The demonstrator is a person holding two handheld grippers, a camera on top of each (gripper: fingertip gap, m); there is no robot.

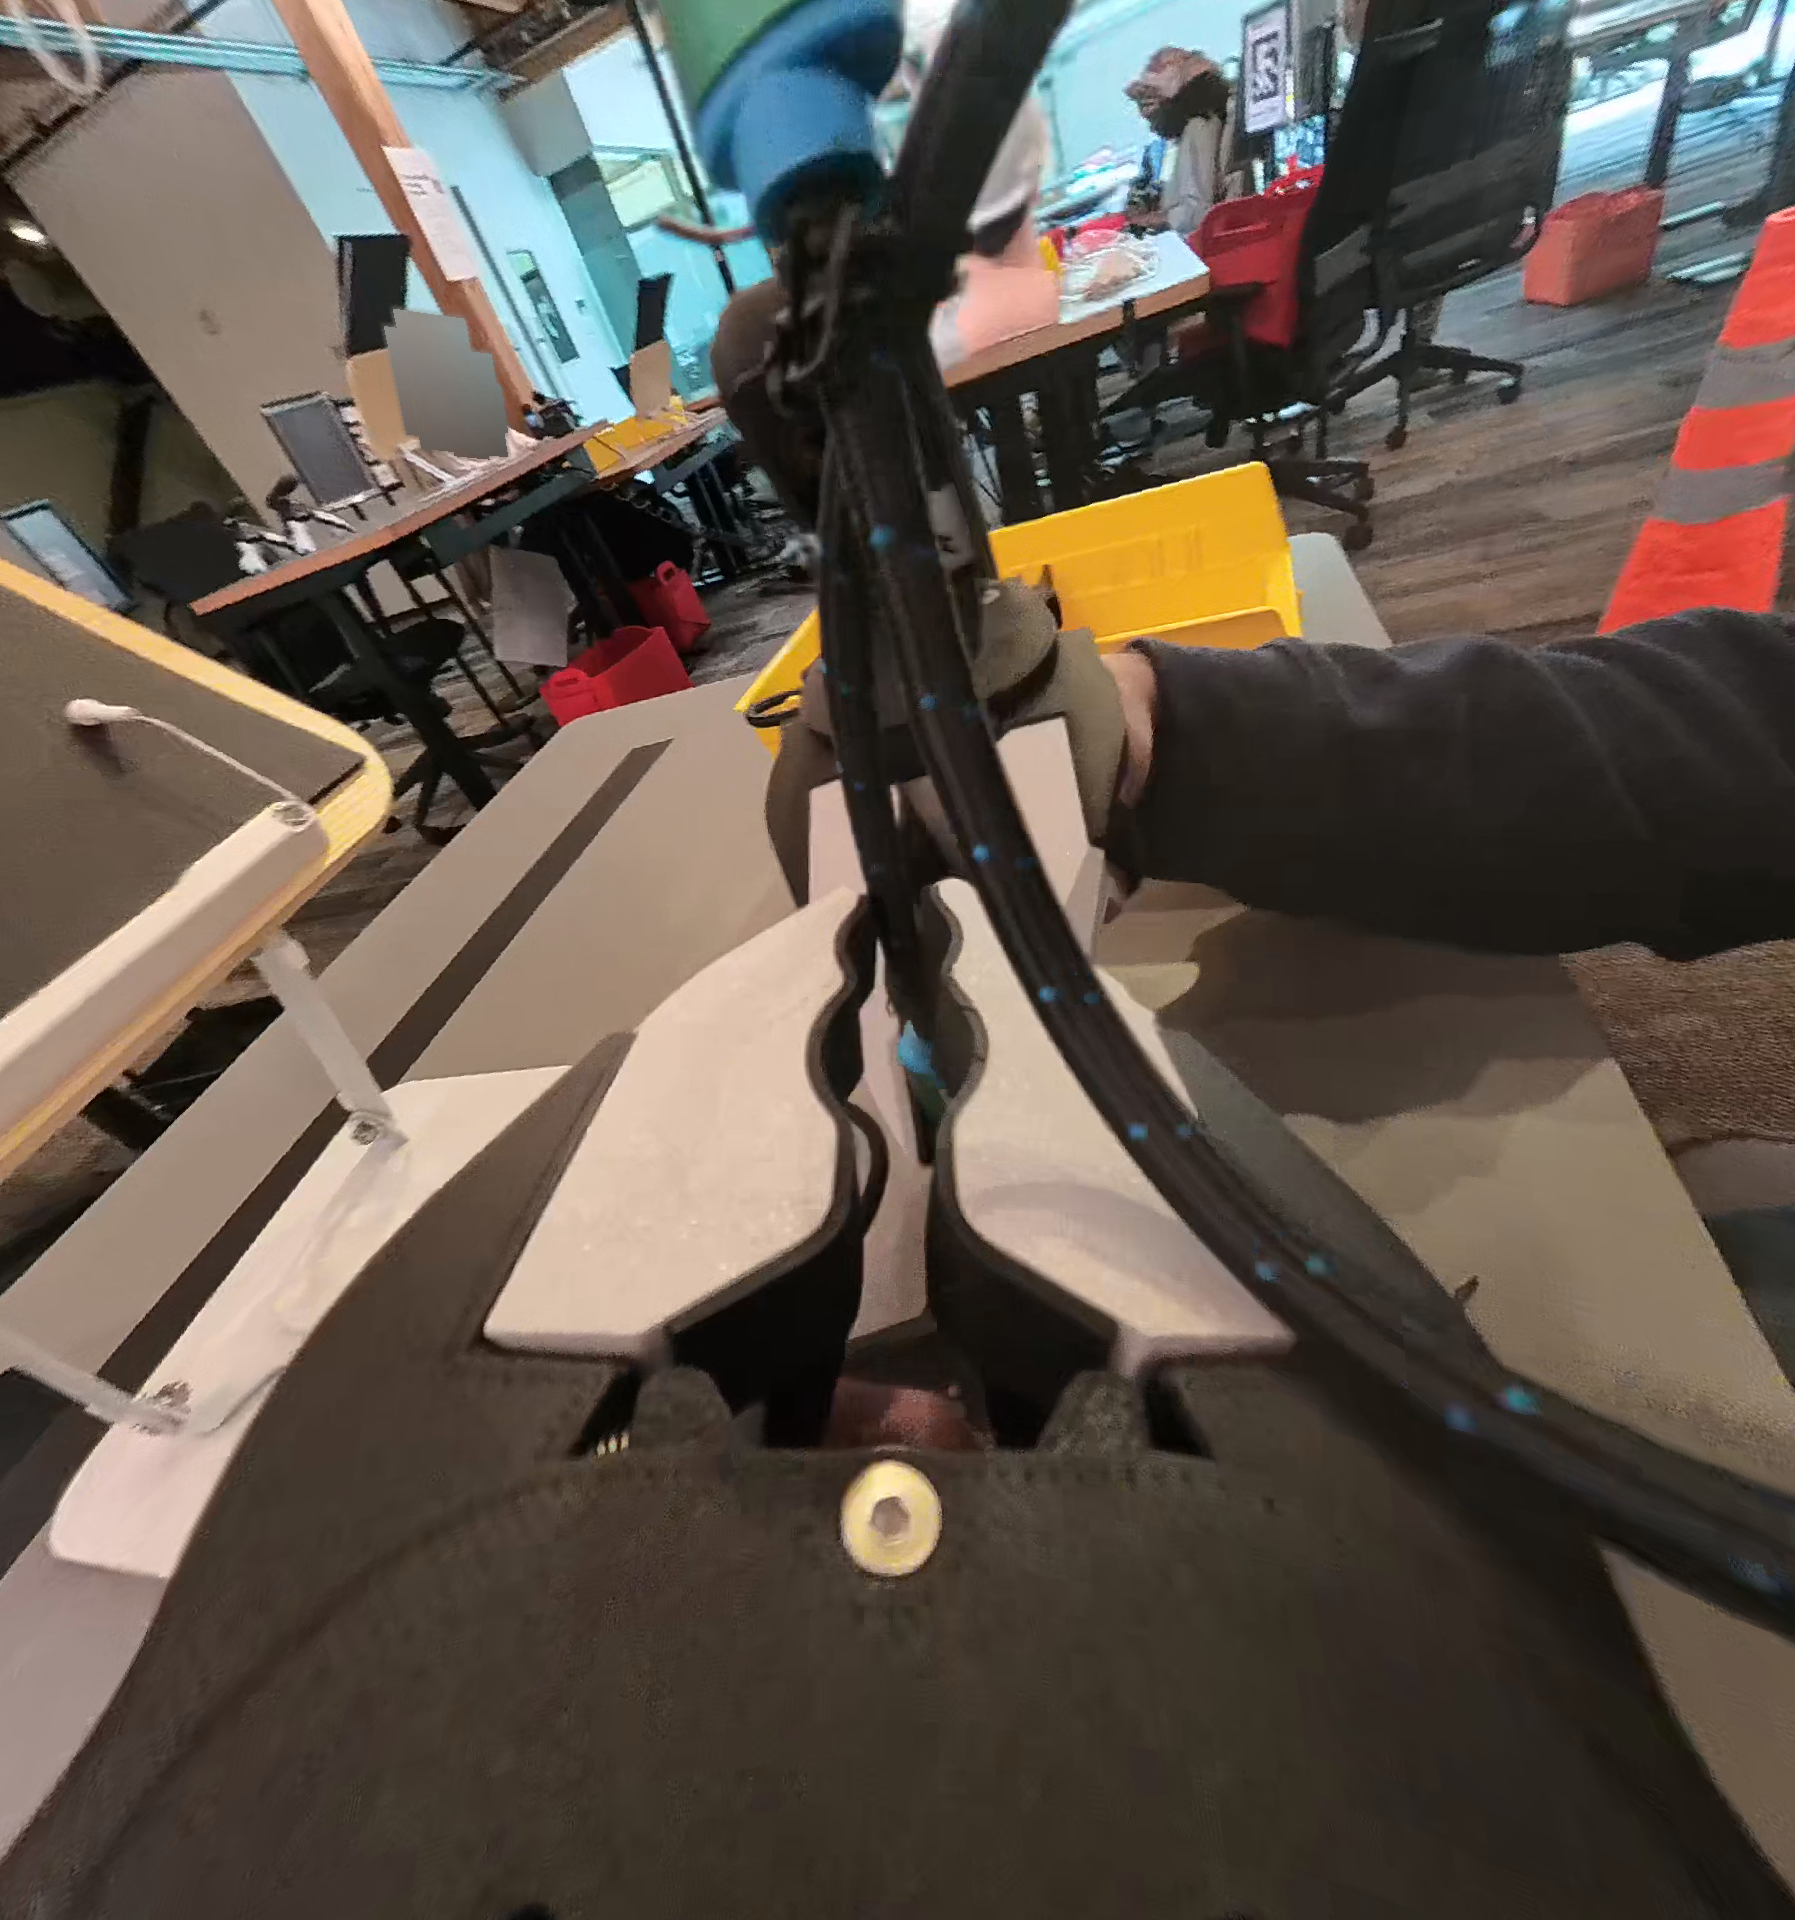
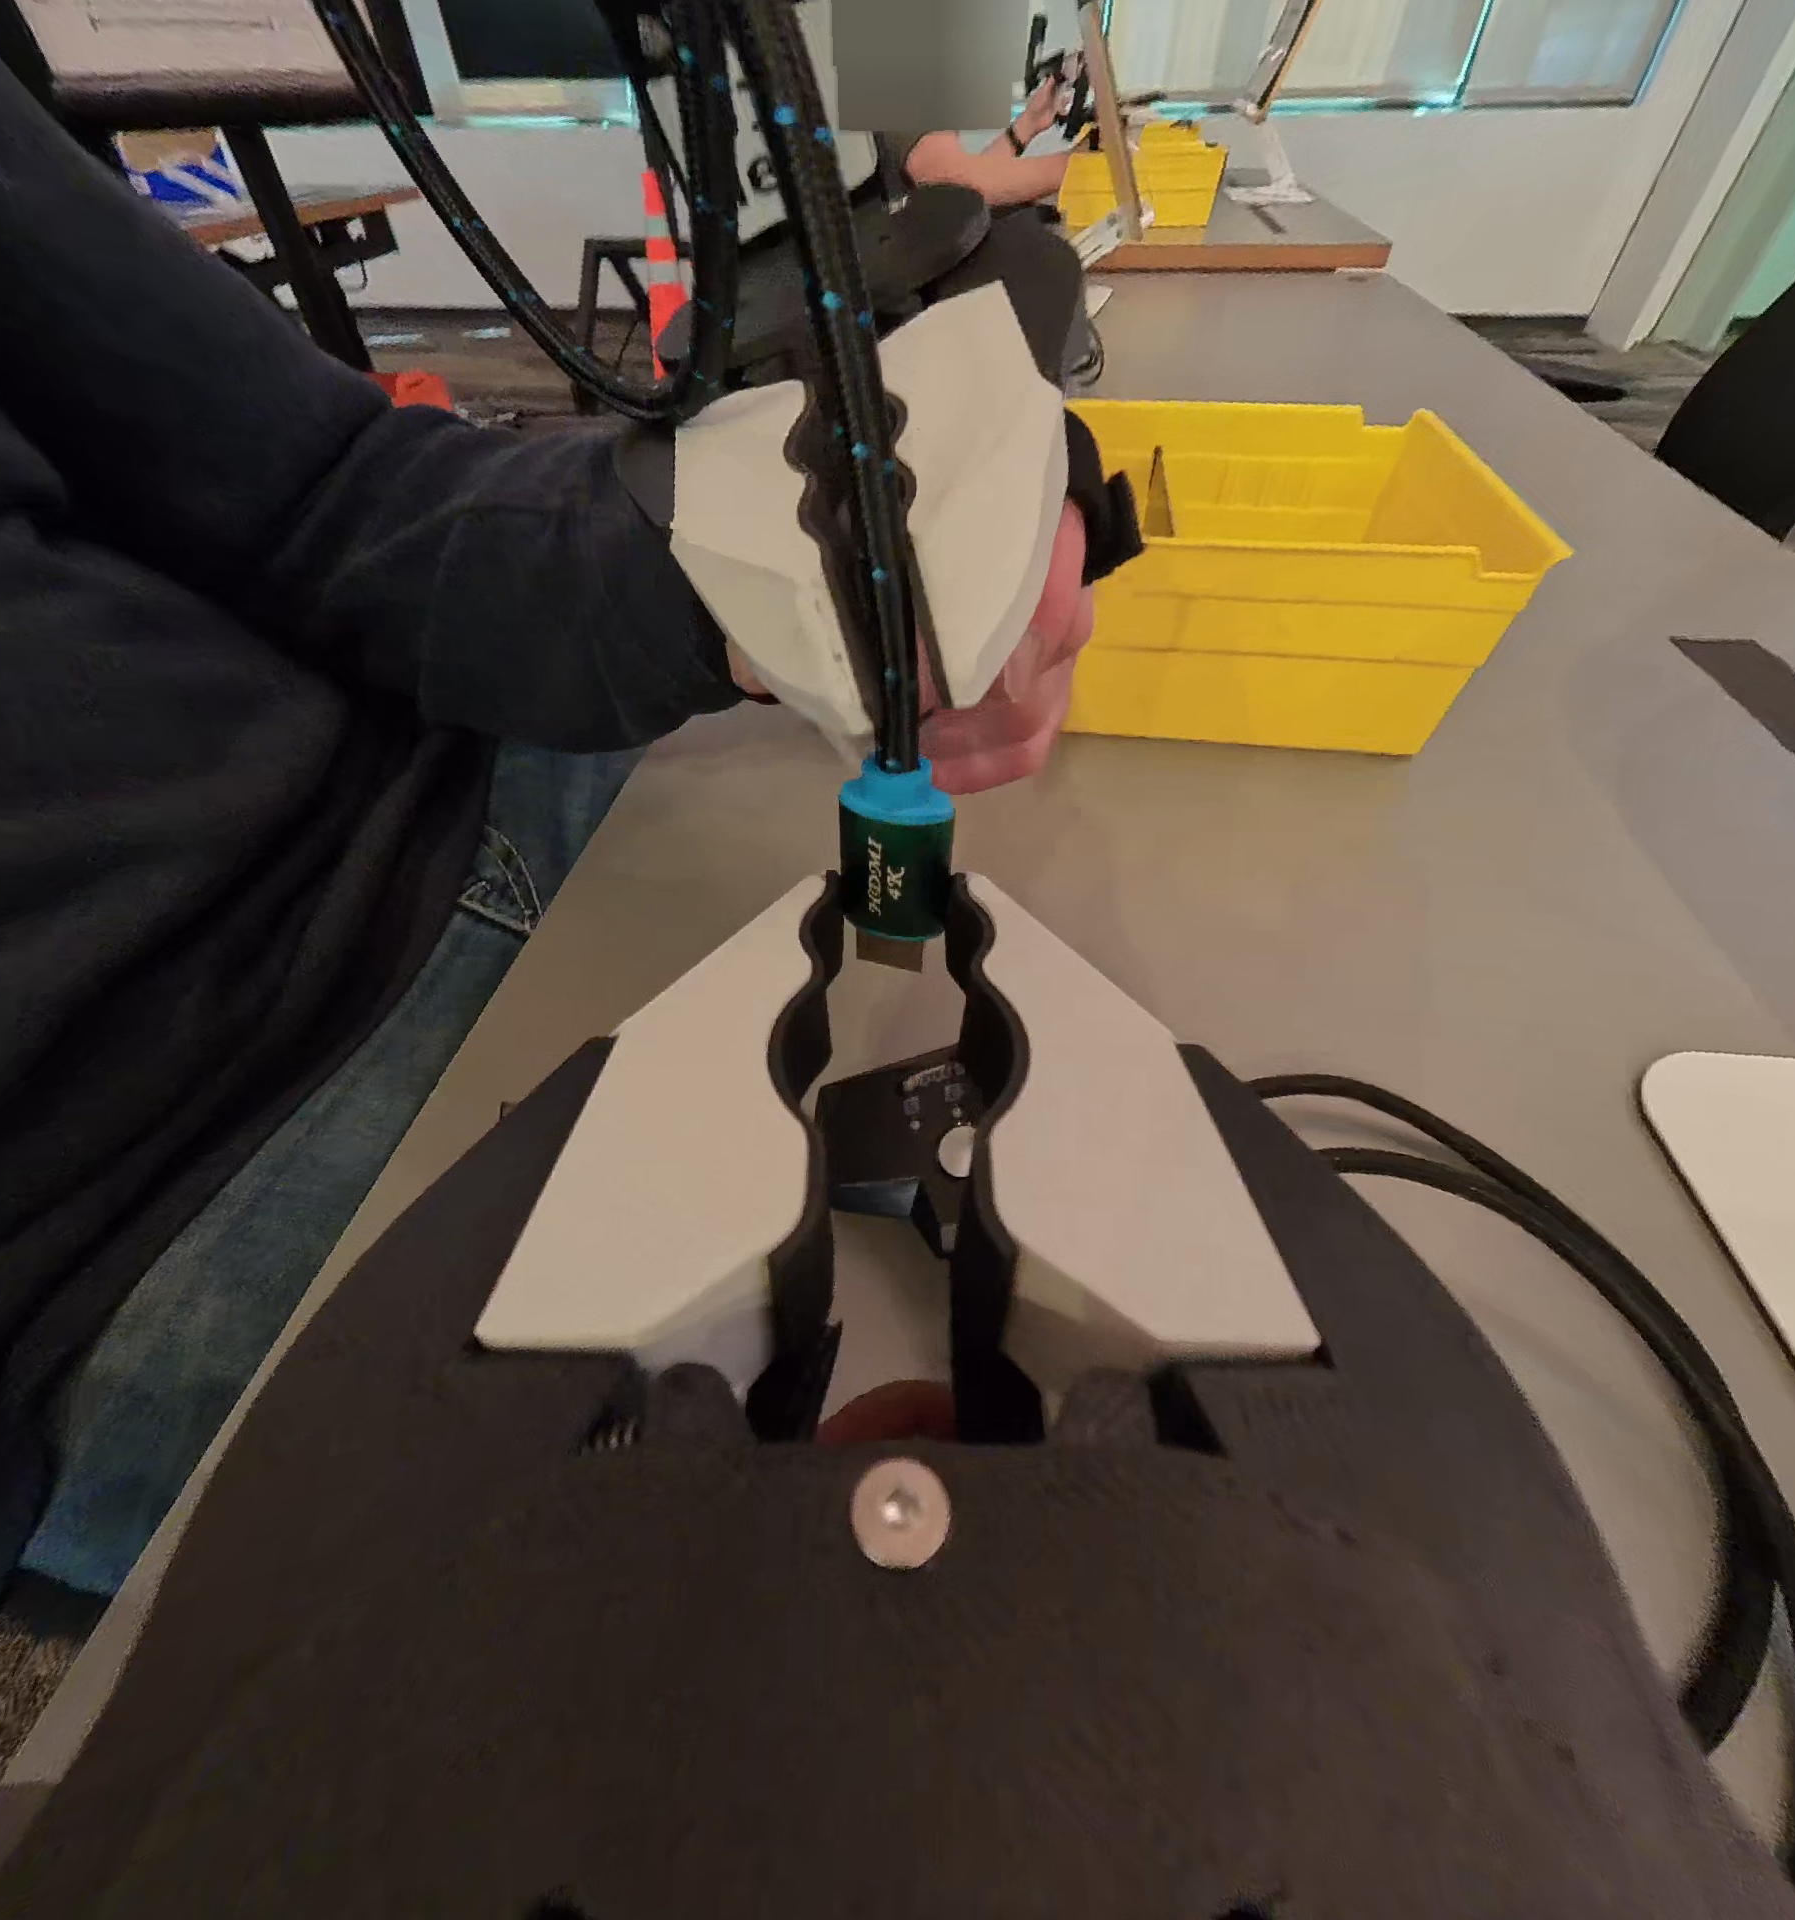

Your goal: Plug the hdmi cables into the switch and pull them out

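The right gripper (image 2: pixel 888 914) has its fingertips pinched on the dark green body of an HDMI plug (image 2: pixel 891 868), whose metal tip points down between the fingers. Just above the blue collar of that plug, the left gripper (image 2: pixel 862 520) is clamped round the braided HDMI cable (image 2: pixel 851 343), black with blue flecks, which runs up out of sight. Below the plug, seen through the gap in the right gripper, the small black HDMI switch (image 2: pixel 898 1143) lies on the grey table (image 2: pixel 1392 935), apart from the plug. Black cables (image 2: pixel 1620 1247) curve over the table at the right. A yellow bin (image 2: pixel 1288 623) sits behind the left gripper, and an orange traffic cone (image 1: pixel 1734 436) stands on the floor beyond.
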